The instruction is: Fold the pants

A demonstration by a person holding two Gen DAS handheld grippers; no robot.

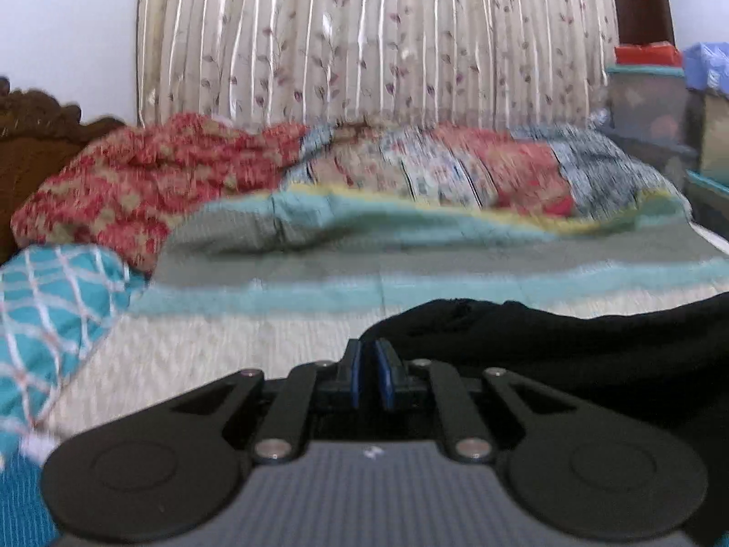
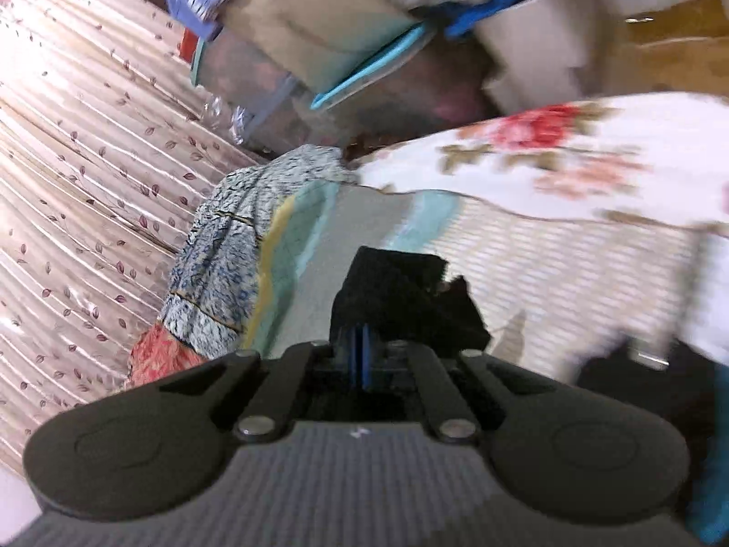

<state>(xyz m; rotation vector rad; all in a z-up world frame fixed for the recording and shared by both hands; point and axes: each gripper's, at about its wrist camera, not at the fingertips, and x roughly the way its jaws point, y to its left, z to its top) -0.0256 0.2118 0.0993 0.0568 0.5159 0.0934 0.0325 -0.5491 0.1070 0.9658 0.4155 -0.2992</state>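
You're working over a bed with a cream woven cover, a rumpled patchwork quilt beyond your tongs and a pleated leaf-print curtain behind it — stacked storage boxes sit off to the right. Your left gripper has its blue pads nearly together, the black pants bunched just right of it, stretching rightward. Your right gripper is clamped on a pants edge — fabric rising ahead of the pads.

Both views motion-blurred. Black pants run off the left wrist view's right edge; their full extent is not visible. In the right wrist view, the right gripper has its fingertips buried in the black cloth. Bins behind smeared, contents unreadable.
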